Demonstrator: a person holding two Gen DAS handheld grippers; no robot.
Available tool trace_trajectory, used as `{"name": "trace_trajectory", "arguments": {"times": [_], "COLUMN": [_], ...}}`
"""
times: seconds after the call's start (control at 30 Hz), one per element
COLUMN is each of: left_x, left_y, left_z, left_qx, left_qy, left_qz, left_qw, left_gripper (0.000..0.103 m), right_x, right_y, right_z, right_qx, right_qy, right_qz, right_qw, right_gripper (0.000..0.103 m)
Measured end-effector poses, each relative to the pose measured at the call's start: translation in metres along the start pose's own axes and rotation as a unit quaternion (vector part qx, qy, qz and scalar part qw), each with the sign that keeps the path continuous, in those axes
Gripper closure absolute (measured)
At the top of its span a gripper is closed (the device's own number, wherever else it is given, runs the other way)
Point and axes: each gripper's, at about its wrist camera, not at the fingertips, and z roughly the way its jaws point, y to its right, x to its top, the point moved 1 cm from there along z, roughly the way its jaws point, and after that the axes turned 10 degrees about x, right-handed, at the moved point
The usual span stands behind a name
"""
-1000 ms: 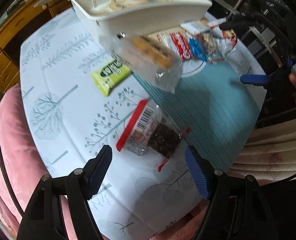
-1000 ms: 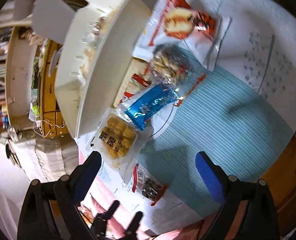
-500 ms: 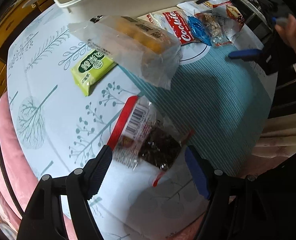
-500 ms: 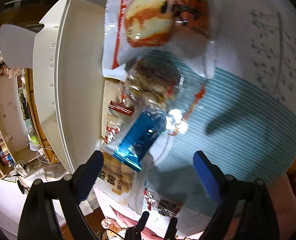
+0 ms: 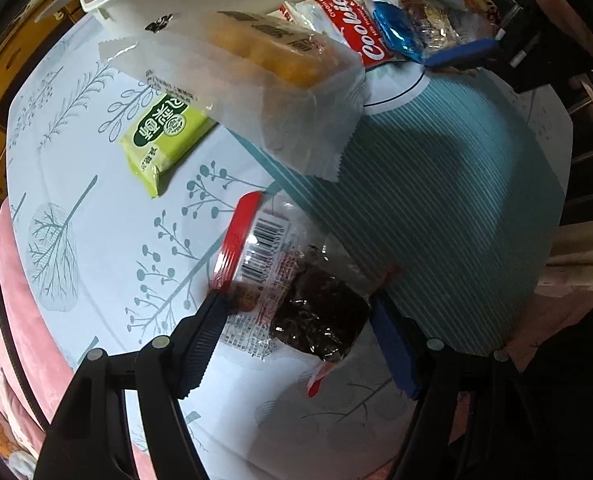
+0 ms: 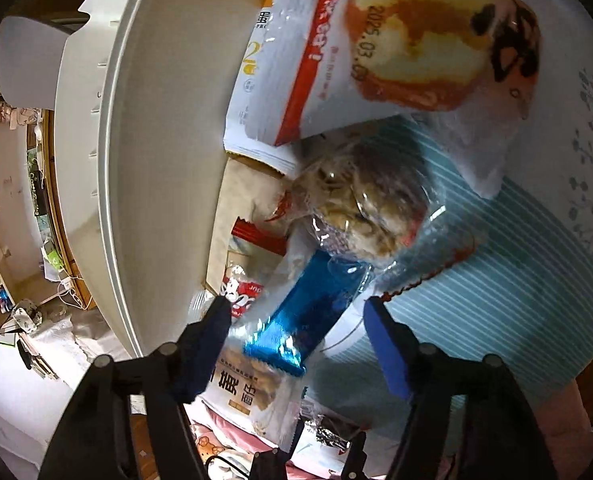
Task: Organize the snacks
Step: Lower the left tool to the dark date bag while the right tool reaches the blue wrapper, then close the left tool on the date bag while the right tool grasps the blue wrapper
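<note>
Two hand-held grippers are working over a desk [image 5: 76, 184] covered in a tree-print cloth and strewn with wrapped snacks. The left gripper [image 5: 296, 324] is pointing down over a clear packet with a red edge and a dark filling [image 5: 296, 292]; its jaws are closing with the packet between them, the left pad at the packet's red edge, the right pad just beside the dark filling. The right gripper [image 6: 300, 320] is closing too, its jaws straddling a blue foil bar [image 6: 308, 312] without yet pressing on it. That bar is lying in a pile against a white plastic bin [image 6: 148, 160], under a clear-wrapped nut cake [image 6: 360, 208] and a large red-and-white bun packet [image 6: 376, 40]. A green packet [image 5: 164, 136] and a pale packet of yellow cakes [image 5: 256, 80] are sitting nearby.
</note>
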Motion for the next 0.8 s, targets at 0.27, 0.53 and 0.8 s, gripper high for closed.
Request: {"name": "trace_trajectory", "arguments": {"times": [0.27, 0.53, 0.8], "left_x": [-0.008, -0.022, -0.035], "left_y": [0.009, 0.017, 0.004], "left_z": [-0.006, -0.019, -0.022], "left_qx": [0.003, 0.002, -0.001], "left_qy": [0.024, 0.046, 0.065], "left_qz": [0.004, -0.001, -0.012], "left_qw": [0.9997, 0.9989, 0.9978], "left_gripper": [0.053, 0.058, 0.059], "right_x": [-0.002, -0.015, -0.047], "right_y": [0.002, 0.01, 0.025], "right_z": [0.005, -0.001, -0.021], "right_qx": [0.001, 0.009, 0.017], "right_qy": [-0.014, -0.026, -0.017], "right_qz": [-0.005, -0.021, -0.064], "right_qw": [1.0, 0.999, 0.998], "right_gripper": [0.067, 0.071, 0.072]}}
